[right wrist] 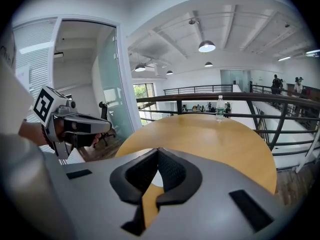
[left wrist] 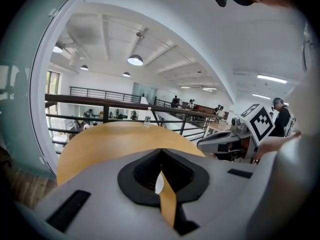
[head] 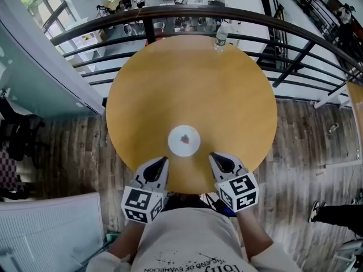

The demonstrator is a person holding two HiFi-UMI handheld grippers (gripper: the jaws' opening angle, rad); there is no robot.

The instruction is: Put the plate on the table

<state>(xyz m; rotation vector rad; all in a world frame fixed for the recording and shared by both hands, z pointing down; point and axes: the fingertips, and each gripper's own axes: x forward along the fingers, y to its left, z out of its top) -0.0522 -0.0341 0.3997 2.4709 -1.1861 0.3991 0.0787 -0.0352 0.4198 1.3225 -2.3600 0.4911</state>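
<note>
On the counter (head: 170,84), seen from the head view, the plate (head: 184,140) lies flat near the near edge, already resting on the wood. It is a small, round, white disc with a reddish spot (head: 185,139) at its middle, and being round it has no long axis to line up with. The left tool (head: 164,161) sits just beside the plate on its near left and the right tool (head: 214,157) just beside it on its near right. Both taper to closed tips aimed at the plate, neither touching it, and both look about equally near. Far beyond the plate, a clear plastic bottle (head: 221,37) stands upright at the opposite rim, under a dark metal railing (head: 187,13). The counter top is round, smooth and matte yellow-brown.

From the left tool view, the black ribbed pads meet at their tips with nothing gripped. A white sliver of the plate (left wrist: 158,183) shows through the slot below them, so the plate lies ahead and lower.

From the right tool view, the pads are likewise pressed together and empty. The plate (right wrist: 156,179) shows as a pale patch under the tips, ahead and below.
</note>
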